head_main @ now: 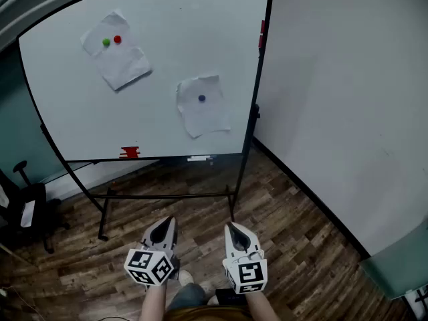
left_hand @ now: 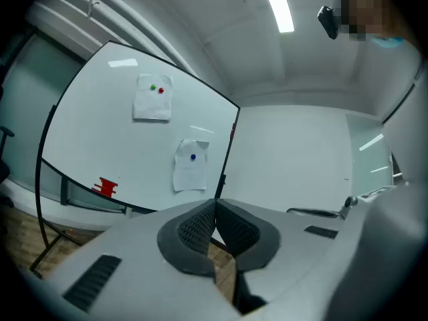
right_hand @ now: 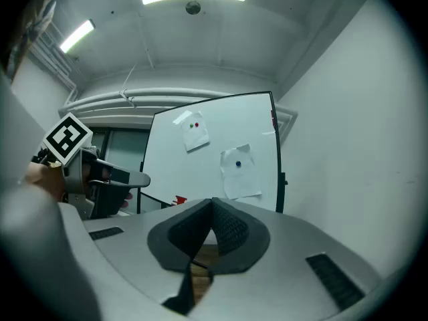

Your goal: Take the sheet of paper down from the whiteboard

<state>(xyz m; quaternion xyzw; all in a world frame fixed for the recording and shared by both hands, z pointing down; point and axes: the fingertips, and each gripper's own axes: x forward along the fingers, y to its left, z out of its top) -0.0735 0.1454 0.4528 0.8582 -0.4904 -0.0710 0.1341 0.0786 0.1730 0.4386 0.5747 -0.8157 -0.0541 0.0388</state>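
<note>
Two sheets of paper hang on the whiteboard [head_main: 67, 105]. One crumpled sheet [head_main: 120, 62] sits near the board's top left corner, tilted. It has a green magnet [head_main: 105, 42] and a red magnet [head_main: 118, 39] side by side near its top. The other sheet [head_main: 202, 116] hangs lower, closer to the board's right edge, with one blue magnet [head_main: 202, 98] on it. A small red thing [head_main: 130, 153] rests on the ledge [head_main: 167, 158] along the board's bottom edge; what it is cannot be told. The board stands on a black frame [head_main: 167, 196] on the wood floor [head_main: 294, 226], next to a white wall [head_main: 348, 99].

The left gripper [head_main: 169, 222] and the right gripper [head_main: 232, 227] are low and side by side. They are well apart from the board, and both point toward it. The left gripper's jaws are pressed together with nothing between them. The right gripper's jaws are together too and hold nothing. Both sheets are up on the board, untouched.
</note>
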